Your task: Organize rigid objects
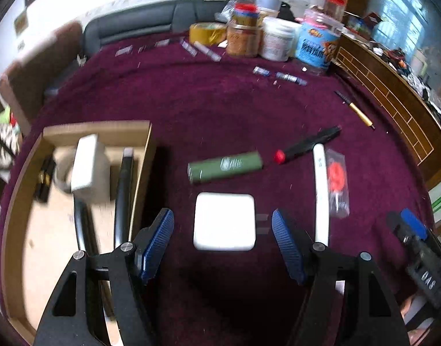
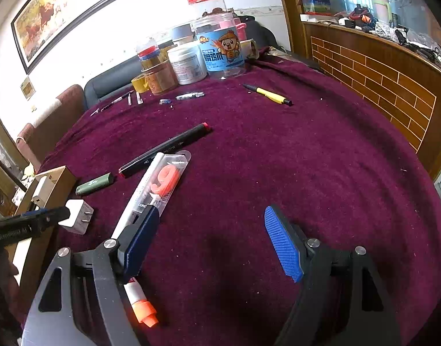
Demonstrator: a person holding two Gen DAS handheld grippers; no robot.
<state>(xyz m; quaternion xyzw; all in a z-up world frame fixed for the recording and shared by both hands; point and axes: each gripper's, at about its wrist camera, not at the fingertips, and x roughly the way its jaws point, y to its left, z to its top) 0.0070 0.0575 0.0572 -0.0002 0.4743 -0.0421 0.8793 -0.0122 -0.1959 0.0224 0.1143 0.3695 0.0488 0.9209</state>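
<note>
The left tool point(image 1: 223, 245) hangs over the bench point(image 1: 220, 101), which carries a dark purple cloth. Its jaws stand apart, released, with nothing gripped. The white charger block point(image 1: 223, 221) lies on the cloth between the two blue pads point(image 1: 158, 242), apart from both; its prongs point toward the right pad. The view is blurred by motion.

Just left of the charger stands the open cardboard box point(image 1: 146, 155). Inside it lie a second white block point(image 1: 87, 164), black strip-like items and a few other parts too blurred to name.

Beyond the charger lies the green lighter point(image 1: 224, 167). Near its right end lies the black marker point(image 1: 307, 144) with a red tip. To the right lie the white pen point(image 1: 320, 190) and, just beside it, the clear packet with an orange numeral point(image 1: 337, 181).

The right tool point(image 2: 211, 245) hangs over bare cloth, its jaws also released and holding nothing. Its left pad overlaps the white pen in that view; contact cannot be determined.

Far across the bench lie a yellow pencil point(image 2: 268, 94) and a cluster of jars point(image 2: 191, 60).
</note>
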